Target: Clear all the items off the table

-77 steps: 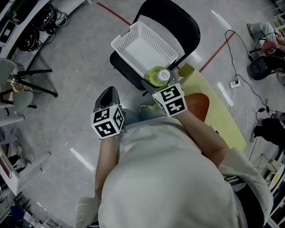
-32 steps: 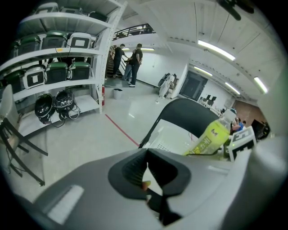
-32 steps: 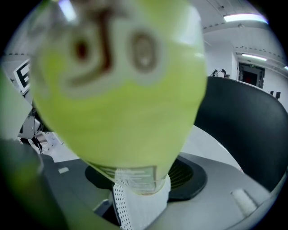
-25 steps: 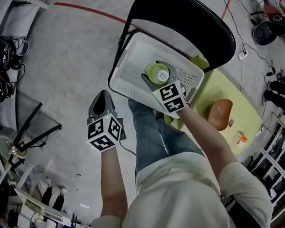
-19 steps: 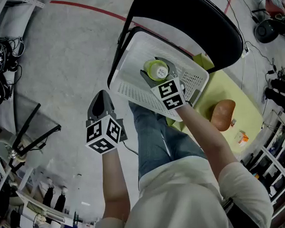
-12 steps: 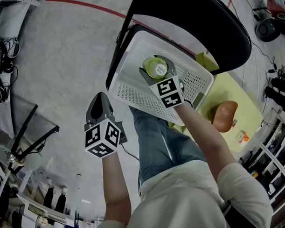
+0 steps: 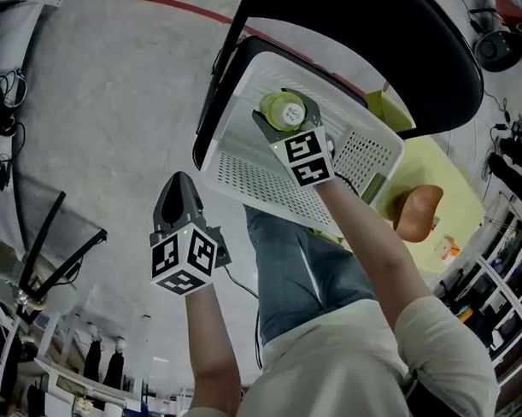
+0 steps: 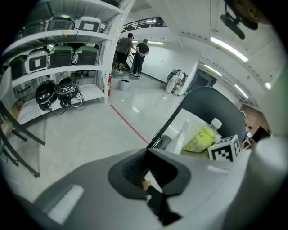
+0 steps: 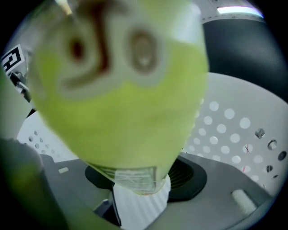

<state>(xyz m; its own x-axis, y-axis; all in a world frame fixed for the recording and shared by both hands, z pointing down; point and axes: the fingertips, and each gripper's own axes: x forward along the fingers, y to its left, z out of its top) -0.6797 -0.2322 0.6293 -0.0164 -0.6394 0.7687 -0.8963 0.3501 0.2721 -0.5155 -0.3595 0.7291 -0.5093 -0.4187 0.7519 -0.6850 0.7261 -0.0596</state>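
Observation:
My right gripper (image 7: 283,119) is shut on a yellow-green bottle (image 7: 283,111) with a white cap, holding it inside a white perforated basket (image 7: 269,182). The basket rests on a black chair (image 7: 383,37). In the right gripper view the bottle (image 9: 121,90) fills most of the picture, with the basket wall (image 9: 234,121) behind it. My left gripper (image 7: 176,182) hangs shut and empty over the grey floor, to the left of the basket. The left gripper view shows the bottle (image 8: 202,137) and basket (image 8: 191,130) off to the right of that gripper (image 8: 150,179).
A yellow-green table (image 7: 430,167) lies to the right, with a brown rounded object (image 7: 415,211) and a small orange and white item (image 7: 446,248) on it. Tripod legs (image 7: 57,245) stand at the left. Shelves with helmets (image 8: 58,90) and two distant people (image 8: 132,51) are in the room.
The right gripper has carried the bottle lower and deeper into the basket, toward the chair back. The left gripper has sunk a little beside it, still shut.

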